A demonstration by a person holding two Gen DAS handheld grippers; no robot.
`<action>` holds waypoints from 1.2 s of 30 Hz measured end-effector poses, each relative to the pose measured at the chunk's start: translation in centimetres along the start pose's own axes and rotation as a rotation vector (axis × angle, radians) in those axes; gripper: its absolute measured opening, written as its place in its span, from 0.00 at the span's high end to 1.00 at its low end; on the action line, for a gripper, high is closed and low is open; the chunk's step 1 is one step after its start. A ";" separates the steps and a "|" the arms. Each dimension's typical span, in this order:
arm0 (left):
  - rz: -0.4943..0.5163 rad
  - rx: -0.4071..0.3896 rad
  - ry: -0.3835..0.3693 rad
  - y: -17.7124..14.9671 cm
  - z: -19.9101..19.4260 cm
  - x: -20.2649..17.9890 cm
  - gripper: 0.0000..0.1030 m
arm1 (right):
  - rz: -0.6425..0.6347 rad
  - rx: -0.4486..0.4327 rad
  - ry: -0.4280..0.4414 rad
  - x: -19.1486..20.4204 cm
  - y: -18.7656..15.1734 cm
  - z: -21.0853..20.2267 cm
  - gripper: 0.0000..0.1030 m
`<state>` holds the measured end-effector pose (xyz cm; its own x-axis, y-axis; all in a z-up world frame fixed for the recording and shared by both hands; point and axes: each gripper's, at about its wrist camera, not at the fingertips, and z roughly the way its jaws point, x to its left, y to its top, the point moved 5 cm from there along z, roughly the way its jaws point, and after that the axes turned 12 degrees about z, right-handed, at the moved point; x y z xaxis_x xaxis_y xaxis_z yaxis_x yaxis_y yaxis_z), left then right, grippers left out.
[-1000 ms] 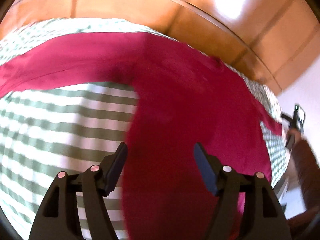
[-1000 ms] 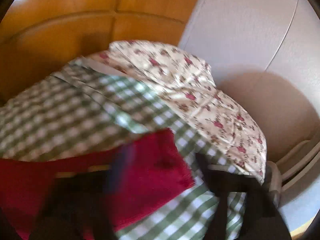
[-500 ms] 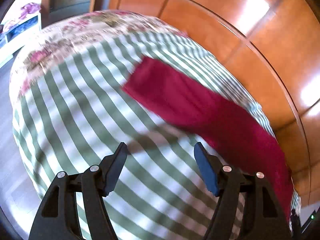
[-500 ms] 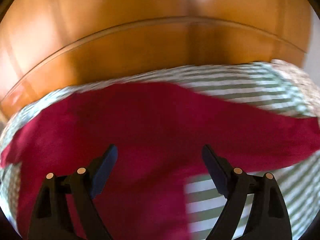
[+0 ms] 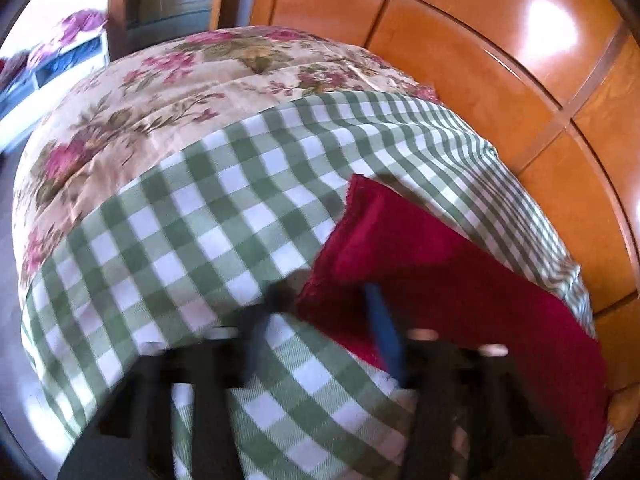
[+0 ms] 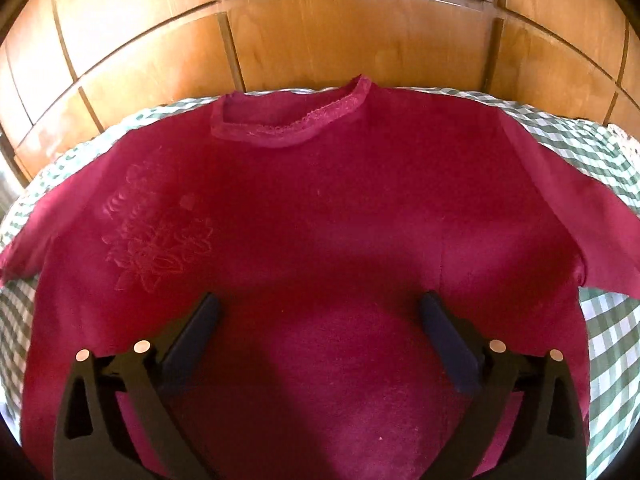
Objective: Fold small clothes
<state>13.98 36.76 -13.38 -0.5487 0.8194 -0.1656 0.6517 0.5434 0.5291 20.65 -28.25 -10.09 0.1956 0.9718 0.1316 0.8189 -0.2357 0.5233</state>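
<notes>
Where shirt (image 6: 320, 220) lies: checked cloth (image 5: 192, 240), headboard (image 6: 320, 40).

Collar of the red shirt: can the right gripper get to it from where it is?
Probably yes. The right gripper is open above the red shirt, which lies flat, and nothing sits between its fingers and the collar.

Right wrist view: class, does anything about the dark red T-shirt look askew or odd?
Only slightly: the dark red cotton T-shirt lies flat on the green-and-white checked cloth, but its ribbed neckline is skewed sideways.
</notes>
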 end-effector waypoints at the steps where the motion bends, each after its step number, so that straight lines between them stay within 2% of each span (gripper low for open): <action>1: 0.025 0.003 -0.006 0.1 0.1 -0.4 0.87 | -0.009 -0.001 -0.013 0.1 -0.1 0.1 0.03; 2: 0.039 -0.017 0.003 0.3 -0.5 -0.6 0.88 | -0.013 0.000 -0.020 0.1 0.0 0.1 0.03; 4: 0.065 -0.111 0.009 1.2 -2.8 -0.8 0.89 | -0.018 0.001 -0.033 0.2 0.0 0.2 0.03; 7: 0.109 -0.193 0.074 1.8 -5.3 -0.6 0.91 | -0.026 0.002 -0.045 0.2 0.0 0.4 0.03; 9: 0.155 -0.144 0.129 1.4 -3.6 -0.6 0.91 | -0.039 -0.002 -0.062 0.4 0.0 0.6 0.03; 12: 0.187 -0.019 0.176 -0.1 0.6 -0.5 0.89 | -0.042 -0.010 -0.066 0.5 0.0 0.5 0.03; 14: 0.184 -0.049 0.205 -0.3 0.7 -0.6 0.84 | -0.041 -0.016 -0.063 0.4 -0.1 0.4 0.03; 16: 0.154 -0.058 0.212 -0.4 -0.1 -0.7 0.67 | -0.042 -0.019 -0.063 0.3 -0.1 0.5 0.03; 17: 0.132 -0.075 0.193 -0.6 -0.9 -0.9 0.52 | -0.042 -0.020 -0.063 0.4 -0.1 0.5 0.03; 18: 0.122 -0.125 0.156 -0.7 -2.2 -1.7 0.47 | -0.041 -0.021 -0.063 0.3 -0.1 0.5 0.03; 20: 0.181 -0.201 0.160 -1.2 -4.3 -3.7 0.41 | -0.040 -0.023 -0.061 0.3 -0.1 0.4 0.03; 22: 0.231 -0.241 0.131 -1.9 -5.9 -5.8 0.40 | -0.040 -0.024 -0.060 0.3 -0.1 0.4 0.03; 26: 0.336 -0.299 0.007 -4.9 -9.5 -11.8 0.36 | -0.041 -0.024 -0.059 0.3 -0.1 0.4 0.03; 32: 0.495 -0.303 -0.139 -9.3 -12.2 -20.4 0.26 | -0.039 -0.025 -0.056 0.3 -0.1 0.4 0.03; 36: 0.589 -0.307 -0.197 -12.0 -13.6 -24.7 0.17 | -0.034 -0.026 -0.050 0.3 -0.1 0.4 0.03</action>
<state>12.57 7.54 -4.34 -0.0245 0.9957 0.0890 0.6181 -0.0549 0.7842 20.88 -27.93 -10.42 0.1952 0.9782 0.0714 0.8112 -0.2019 0.5488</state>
